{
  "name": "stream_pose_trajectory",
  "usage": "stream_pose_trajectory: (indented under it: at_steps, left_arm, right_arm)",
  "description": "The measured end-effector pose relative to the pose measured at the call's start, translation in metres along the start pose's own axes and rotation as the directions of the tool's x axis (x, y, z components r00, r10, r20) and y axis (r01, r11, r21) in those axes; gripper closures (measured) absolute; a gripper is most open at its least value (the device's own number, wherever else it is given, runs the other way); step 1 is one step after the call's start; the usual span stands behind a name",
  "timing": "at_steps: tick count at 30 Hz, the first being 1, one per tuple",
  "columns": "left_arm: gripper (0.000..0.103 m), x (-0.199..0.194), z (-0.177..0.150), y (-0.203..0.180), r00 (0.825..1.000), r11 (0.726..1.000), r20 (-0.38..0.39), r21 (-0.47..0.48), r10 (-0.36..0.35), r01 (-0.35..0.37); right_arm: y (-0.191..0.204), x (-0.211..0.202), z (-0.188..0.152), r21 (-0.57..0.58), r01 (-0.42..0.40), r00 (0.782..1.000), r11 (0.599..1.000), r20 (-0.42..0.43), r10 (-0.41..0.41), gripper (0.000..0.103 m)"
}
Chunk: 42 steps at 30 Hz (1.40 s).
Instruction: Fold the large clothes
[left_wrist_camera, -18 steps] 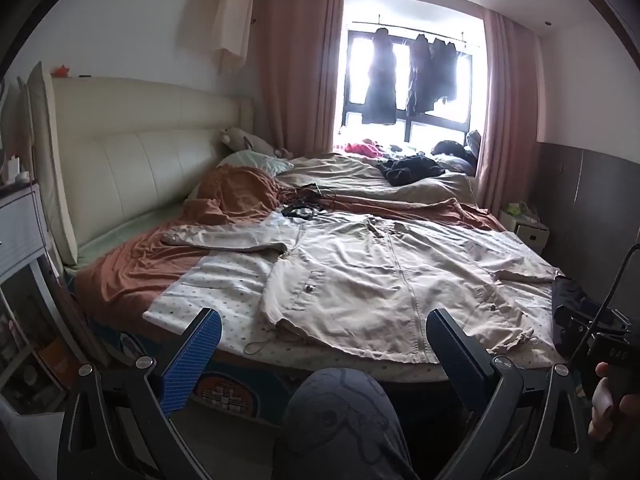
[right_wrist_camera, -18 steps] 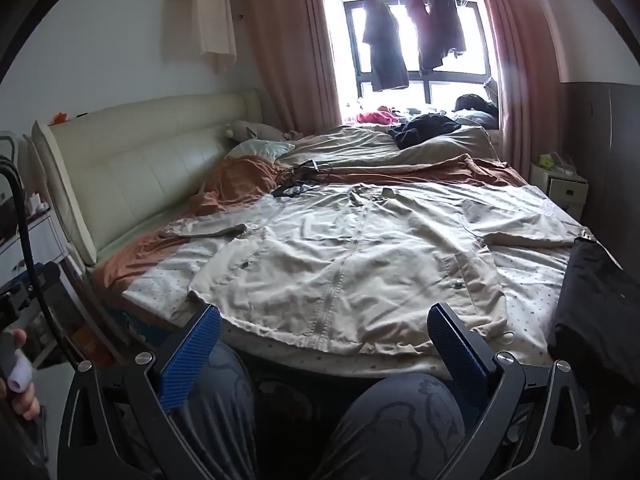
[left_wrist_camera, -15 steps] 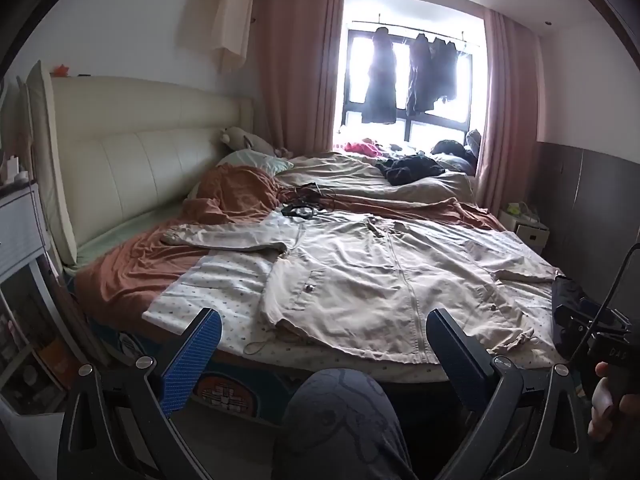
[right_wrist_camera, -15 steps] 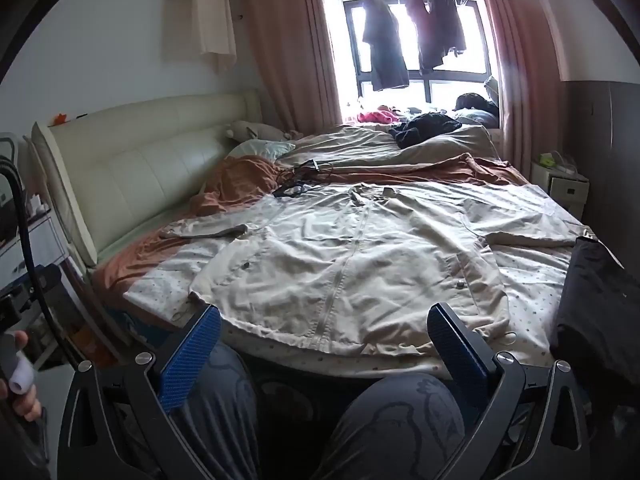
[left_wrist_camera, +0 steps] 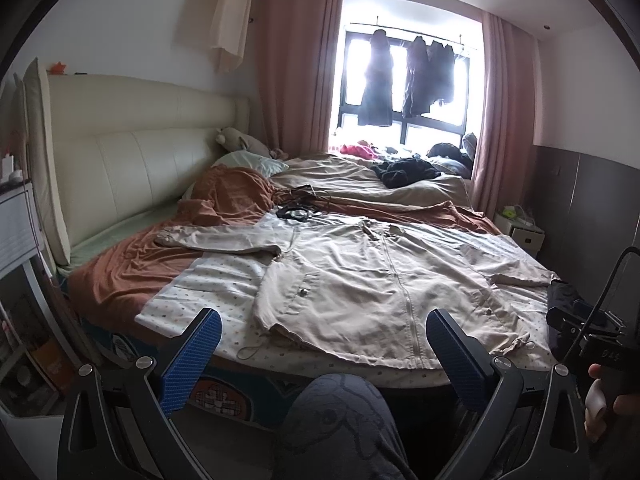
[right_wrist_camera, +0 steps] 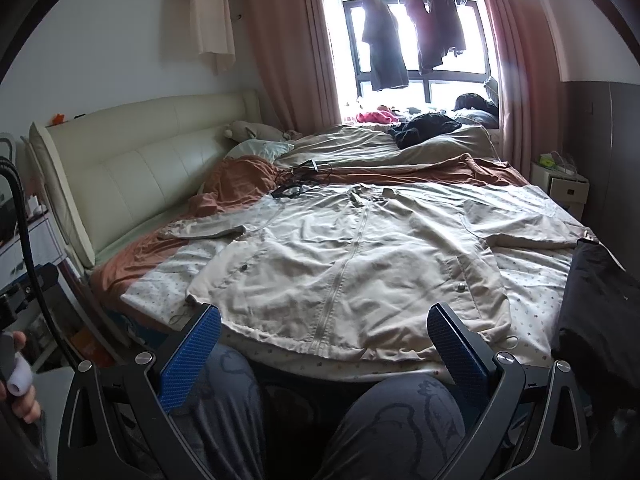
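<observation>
A large beige zip-front jacket point(left_wrist_camera: 360, 280) point(right_wrist_camera: 352, 264) lies spread flat, front up, on the dotted sheet point(left_wrist_camera: 208, 280) of the bed, sleeves stretched out to both sides and hem toward me. My left gripper point(left_wrist_camera: 324, 356) is held back from the bed's near edge, open, blue pads wide apart with nothing between them. In the right wrist view my right gripper point(right_wrist_camera: 324, 352) hovers just short of the jacket's hem, equally open and empty. The person's knees point(right_wrist_camera: 400, 420) in dark patterned trousers sit below both grippers.
A rust-orange blanket point(left_wrist_camera: 132, 272) bunches at the left beside the cream headboard point(left_wrist_camera: 120, 168). Tangled black cables point(left_wrist_camera: 296, 208) lie past the collar. A dark garment point(right_wrist_camera: 600, 312) hangs over the bed's right corner. A white nightstand point(right_wrist_camera: 568, 188) stands far right; dark clothes hang at the window.
Both views have crept slightly closer to the bed; the jacket lies as before and both grippers stay open.
</observation>
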<state>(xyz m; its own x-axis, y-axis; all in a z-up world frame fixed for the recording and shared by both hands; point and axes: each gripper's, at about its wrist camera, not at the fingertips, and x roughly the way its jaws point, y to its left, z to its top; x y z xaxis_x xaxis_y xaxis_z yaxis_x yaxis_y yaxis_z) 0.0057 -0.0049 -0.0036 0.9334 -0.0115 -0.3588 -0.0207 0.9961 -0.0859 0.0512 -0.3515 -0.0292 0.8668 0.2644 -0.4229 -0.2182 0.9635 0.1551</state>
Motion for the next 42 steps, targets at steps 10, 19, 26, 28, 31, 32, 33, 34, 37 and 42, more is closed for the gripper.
stream_pose_trajectory:
  at_steps: [10,19,26,28,31,32,33,34,37,42]
  left_arm:
    - [0.000,0.002,0.002,0.001,1.000,1.000,0.011,-0.014,-0.014,0.014]
    - [0.000,0.005,0.002,0.001,0.998,0.999,-0.054,0.047,0.015,-0.013]
    - [0.000,0.012,0.009,0.012,0.992,0.997,-0.116,0.055,0.055,-0.049]
    - [0.000,0.018,0.011,0.017,0.991,0.998,-0.121,0.034,0.057,-0.053]
    - [0.000,0.027,0.014,0.024,0.992,0.998,-0.113,0.008,0.057,-0.056]
    - [0.000,0.031,0.016,0.026,0.992,0.998,-0.107,0.003,0.060,-0.060]
    - [0.000,0.035,0.017,0.028,0.992,0.998,-0.107,-0.002,0.067,-0.067]
    - [0.000,0.038,0.018,0.030,0.993,0.998,-0.101,-0.012,0.065,-0.067]
    - [0.000,0.053,0.024,0.035,0.992,0.997,-0.107,-0.032,0.068,-0.072]
    - [0.000,0.079,0.034,0.049,0.990,0.993,-0.118,-0.072,0.080,-0.089]
  right_arm:
    - [0.002,0.003,0.002,-0.010,0.014,1.000,1.000,-0.003,-0.014,0.000]
    - [0.001,0.004,0.006,-0.019,0.039,0.999,0.999,0.009,-0.039,0.000]
    - [-0.003,0.016,0.010,0.001,0.029,0.999,1.000,-0.018,-0.029,0.000]
    - [-0.002,0.023,0.014,-0.003,0.037,0.999,0.999,-0.020,-0.037,0.000]
    - [-0.003,0.032,0.020,0.007,0.024,1.000,1.000,-0.017,-0.024,0.000]
    - [-0.003,0.036,0.023,0.007,0.022,1.000,1.000,-0.017,-0.022,0.000]
    - [-0.003,0.039,0.024,0.007,0.024,1.000,1.000,-0.017,-0.024,0.000]
    - [-0.003,0.044,0.027,0.007,0.023,1.000,1.000,-0.017,-0.023,0.000]
    - [-0.003,0.060,0.036,0.006,0.022,1.000,1.000,-0.019,-0.022,0.000]
    - [0.002,0.092,0.051,-0.005,0.009,0.999,1.000,-0.034,-0.009,0.000]
